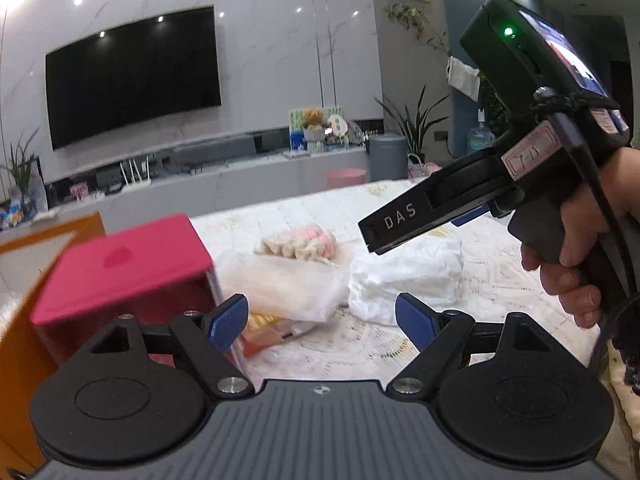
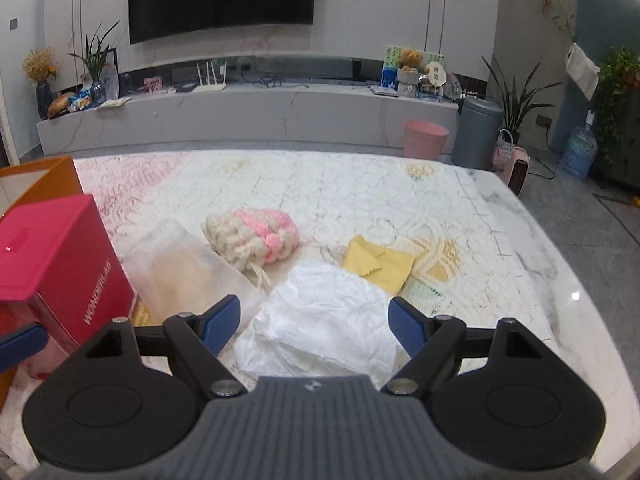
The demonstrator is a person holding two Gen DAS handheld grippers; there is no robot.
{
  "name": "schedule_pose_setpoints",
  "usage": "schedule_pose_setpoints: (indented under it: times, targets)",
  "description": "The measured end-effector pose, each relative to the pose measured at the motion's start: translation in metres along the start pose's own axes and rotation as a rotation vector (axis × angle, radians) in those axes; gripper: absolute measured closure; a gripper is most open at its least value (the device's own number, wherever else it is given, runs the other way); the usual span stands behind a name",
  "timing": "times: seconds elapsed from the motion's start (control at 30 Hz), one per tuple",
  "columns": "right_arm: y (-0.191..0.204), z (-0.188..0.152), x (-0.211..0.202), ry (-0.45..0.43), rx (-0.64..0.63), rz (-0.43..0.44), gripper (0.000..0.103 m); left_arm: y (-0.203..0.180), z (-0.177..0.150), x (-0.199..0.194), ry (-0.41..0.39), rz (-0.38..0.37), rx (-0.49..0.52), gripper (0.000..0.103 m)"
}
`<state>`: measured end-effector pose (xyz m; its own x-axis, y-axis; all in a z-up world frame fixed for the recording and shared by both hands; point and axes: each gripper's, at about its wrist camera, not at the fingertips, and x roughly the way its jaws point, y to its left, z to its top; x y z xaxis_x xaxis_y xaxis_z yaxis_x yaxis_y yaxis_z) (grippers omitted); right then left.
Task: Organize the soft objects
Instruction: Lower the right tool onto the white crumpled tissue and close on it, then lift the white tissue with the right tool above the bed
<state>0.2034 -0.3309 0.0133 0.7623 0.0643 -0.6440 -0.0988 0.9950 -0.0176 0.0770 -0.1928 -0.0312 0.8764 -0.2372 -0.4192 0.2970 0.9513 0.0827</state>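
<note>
Tilting down, right hand-held gripper [image 2: 316, 326] agape above white cloth [image 2: 324, 320]

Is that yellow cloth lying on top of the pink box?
No, the yellow cloth lies flat on the table, well apart from the pink box.

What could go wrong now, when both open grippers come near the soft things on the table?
1. The white crumpled cloth lies loosely bunched under the open right gripper; the fingers may pinch only one layer, so the rest would trail.
2. The left gripper hangs close to the pink box; its finger could bump the box.
3. The translucent bag touches the knitted pink and cream piece; lifting one may drag the other.
</note>
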Motion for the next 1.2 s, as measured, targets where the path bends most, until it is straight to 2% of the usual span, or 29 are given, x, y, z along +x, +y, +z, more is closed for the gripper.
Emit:
schedule_pose_setpoints:
  times: [0.1,0.23,0.33,0.4,0.47,0.6,0.73,0.77,0.87,0.9,0.97,1.1,1.2]
  targets:
    - [-0.001,-0.006,0.011,0.039,-0.023,0.001,0.015,-0.001,-0.003,0.005,0.021,-0.002,-0.041,0.005]
    - [-0.008,-0.016,0.032,0.115,0.054,0.003,0.015,-0.001,-0.011,0.008,0.051,-0.008,-0.053,0.005]
    - [-0.009,-0.024,0.045,0.147,0.068,-0.012,0.008,-0.002,-0.023,0.008,0.083,0.001,-0.061,0.005]
    - [-0.009,-0.028,0.051,0.15,0.086,-0.02,0.003,-0.002,-0.027,0.007,0.103,0.002,-0.072,0.005]
    - [-0.006,-0.03,0.056,0.152,0.084,-0.014,0.003,0.001,-0.029,0.006,0.117,0.001,-0.097,0.005]
    - [0.006,-0.035,0.061,0.147,-0.005,-0.059,0.002,0.008,-0.028,0.001,0.122,-0.018,-0.135,0.005]
    - [0.01,-0.039,0.058,0.12,-0.057,-0.046,0.004,0.008,-0.027,-0.003,0.121,-0.034,-0.125,0.005]
    - [0.01,-0.039,0.057,0.113,-0.069,-0.038,0.006,0.009,-0.027,-0.005,0.126,-0.045,-0.127,0.005]
    - [0.001,-0.038,0.056,0.106,-0.046,0.007,0.024,0.013,-0.025,-0.01,0.119,-0.056,-0.143,0.005]
    - [-0.003,-0.037,0.055,0.103,-0.024,0.003,0.034,0.013,-0.025,-0.011,0.114,-0.054,-0.145,0.005]
    - [-0.009,-0.035,0.056,0.107,0.009,-0.004,0.045,0.017,-0.021,-0.015,0.1,-0.046,-0.152,0.005]
    - [-0.01,-0.034,0.05,0.105,0.003,-0.01,0.074,0.027,-0.014,-0.022,0.076,-0.032,-0.181,0.005]
    - [-0.003,-0.033,0.041,0.113,-0.034,-0.032,0.079,0.037,-0.012,-0.025,0.078,-0.021,-0.201,0.005]
